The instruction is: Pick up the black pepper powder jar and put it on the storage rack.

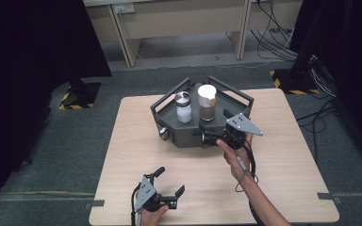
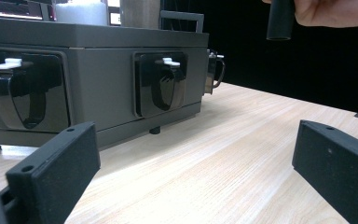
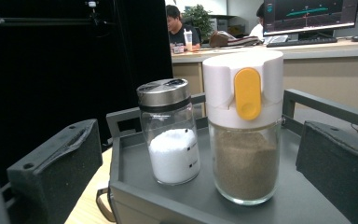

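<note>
The right tongs are held spread before the pepper jar, stood on the grey rack beside the salt shaker. Glass, smooth and likely breakable, it is best gripped at mid-body. The left tongs are spread over the counter.

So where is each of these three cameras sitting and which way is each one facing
High view: above the person's side, facing forward and down on the table; both forearms, left gripper and right gripper show.
Left gripper view: low over the tabletop, facing the grey rack's side; its own open jaws show.
Right gripper view: at the rack's edge, facing the salt jar and the white-lidded brown spice jar; its own open jaws show.
Shared: all three show the rack.
</note>
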A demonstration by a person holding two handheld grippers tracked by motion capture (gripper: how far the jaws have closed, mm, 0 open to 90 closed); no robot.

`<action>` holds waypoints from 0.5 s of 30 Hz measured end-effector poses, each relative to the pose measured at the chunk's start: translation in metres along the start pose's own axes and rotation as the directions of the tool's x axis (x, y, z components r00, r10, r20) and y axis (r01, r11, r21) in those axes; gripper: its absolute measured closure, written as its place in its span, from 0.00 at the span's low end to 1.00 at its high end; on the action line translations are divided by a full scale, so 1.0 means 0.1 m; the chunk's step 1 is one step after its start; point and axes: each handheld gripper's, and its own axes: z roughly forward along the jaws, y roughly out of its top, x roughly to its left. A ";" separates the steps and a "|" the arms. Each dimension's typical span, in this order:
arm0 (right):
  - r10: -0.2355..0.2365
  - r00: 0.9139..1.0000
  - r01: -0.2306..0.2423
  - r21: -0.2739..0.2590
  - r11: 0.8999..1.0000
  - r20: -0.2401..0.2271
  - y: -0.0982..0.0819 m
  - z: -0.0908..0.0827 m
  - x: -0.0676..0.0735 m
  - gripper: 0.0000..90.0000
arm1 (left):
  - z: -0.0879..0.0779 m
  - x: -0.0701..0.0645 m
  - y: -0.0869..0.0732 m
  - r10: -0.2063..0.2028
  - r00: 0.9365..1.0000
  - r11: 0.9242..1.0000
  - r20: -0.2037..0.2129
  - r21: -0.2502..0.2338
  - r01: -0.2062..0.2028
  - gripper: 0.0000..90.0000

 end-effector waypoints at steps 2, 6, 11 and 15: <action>-0.005 1.000 0.005 -0.003 1.000 0.000 -0.02 -0.02 0.01 0.00 | 0.00 0.00 0.00 0.000 1.000 1.000 0.000 -0.001 0.000 0.00; -0.009 1.000 0.009 -0.005 1.000 -0.011 -0.05 -0.06 0.03 0.00 | 0.00 0.00 0.00 -0.001 1.000 1.000 0.000 -0.001 0.001 0.00; -0.017 1.000 0.017 -0.011 1.000 -0.024 -0.11 -0.11 0.06 0.00 | 0.00 0.00 0.00 -0.002 1.000 1.000 -0.001 -0.002 0.002 0.00; -0.019 0.999 0.019 -0.015 1.000 -0.031 -0.13 -0.14 0.07 0.00 | 0.00 0.00 0.00 -0.003 1.000 1.000 -0.001 -0.003 0.003 0.00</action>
